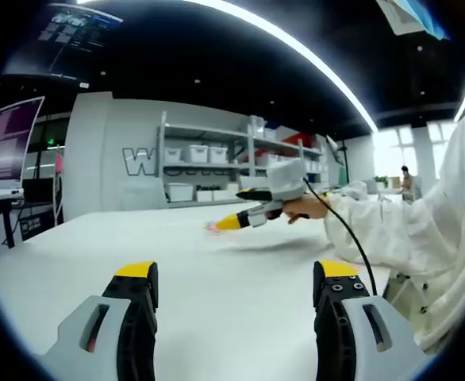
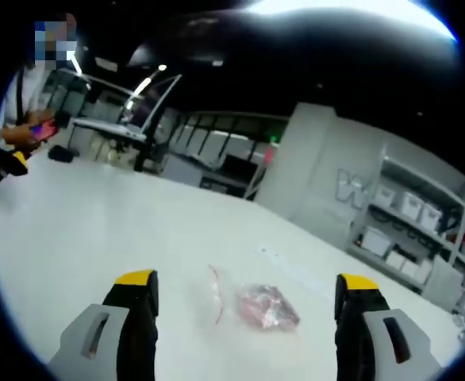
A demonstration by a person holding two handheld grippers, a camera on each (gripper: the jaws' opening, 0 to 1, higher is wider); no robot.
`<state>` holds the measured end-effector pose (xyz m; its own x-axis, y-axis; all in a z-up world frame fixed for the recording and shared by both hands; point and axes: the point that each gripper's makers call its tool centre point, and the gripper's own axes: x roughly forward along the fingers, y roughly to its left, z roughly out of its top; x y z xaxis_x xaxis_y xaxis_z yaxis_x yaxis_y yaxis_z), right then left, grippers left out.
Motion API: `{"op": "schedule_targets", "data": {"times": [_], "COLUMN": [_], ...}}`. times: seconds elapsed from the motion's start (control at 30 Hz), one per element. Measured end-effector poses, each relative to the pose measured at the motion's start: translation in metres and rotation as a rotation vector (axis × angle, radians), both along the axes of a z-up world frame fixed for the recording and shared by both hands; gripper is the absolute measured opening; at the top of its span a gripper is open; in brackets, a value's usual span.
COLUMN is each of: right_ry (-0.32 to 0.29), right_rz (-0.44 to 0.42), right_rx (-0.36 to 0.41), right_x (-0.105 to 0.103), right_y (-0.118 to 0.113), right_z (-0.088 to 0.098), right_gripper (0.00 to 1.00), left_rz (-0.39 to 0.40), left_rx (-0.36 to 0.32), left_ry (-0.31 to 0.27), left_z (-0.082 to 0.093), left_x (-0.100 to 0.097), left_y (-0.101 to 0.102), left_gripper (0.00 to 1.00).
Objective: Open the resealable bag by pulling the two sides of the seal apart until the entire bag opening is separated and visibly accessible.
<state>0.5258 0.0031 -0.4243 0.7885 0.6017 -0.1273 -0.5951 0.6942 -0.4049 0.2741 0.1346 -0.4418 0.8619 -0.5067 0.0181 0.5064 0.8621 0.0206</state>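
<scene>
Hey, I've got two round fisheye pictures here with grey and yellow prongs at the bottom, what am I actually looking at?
A person holds a hand-held two-jaw gripper in each hand, and a camera rides on each, looking forward along its jaws.

In the left gripper view, the left gripper is open over the white table. The right gripper, held by a white-sleeved hand, reaches in from the right.

In the right gripper view, the right gripper is open above a clear resealable plastic bag with pinkish contents lying flat on the table. Nothing is held. White shelving with bins stands behind.
</scene>
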Motion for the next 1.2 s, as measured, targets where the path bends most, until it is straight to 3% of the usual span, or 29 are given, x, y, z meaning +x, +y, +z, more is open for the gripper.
{"op": "schedule_targets", "data": {"times": [0.47, 1.2], "right_ry": [-0.027, -0.018], "right_rz": [0.019, 0.006], "right_rx": [-0.026, -0.025], "right_x": [-0.020, -0.029], "right_y": [-0.004, -0.015], "right_z": [0.006, 0.007], "right_gripper": [0.90, 0.85], "left_rz": [-0.004, -0.011], "left_rx": [0.000, 0.002], "left_ry": [-0.006, -0.005], "left_z": [0.002, 0.003], "left_x": [0.000, -0.001], "left_y": [0.000, -0.002], "left_gripper": [0.79, 0.79]}}
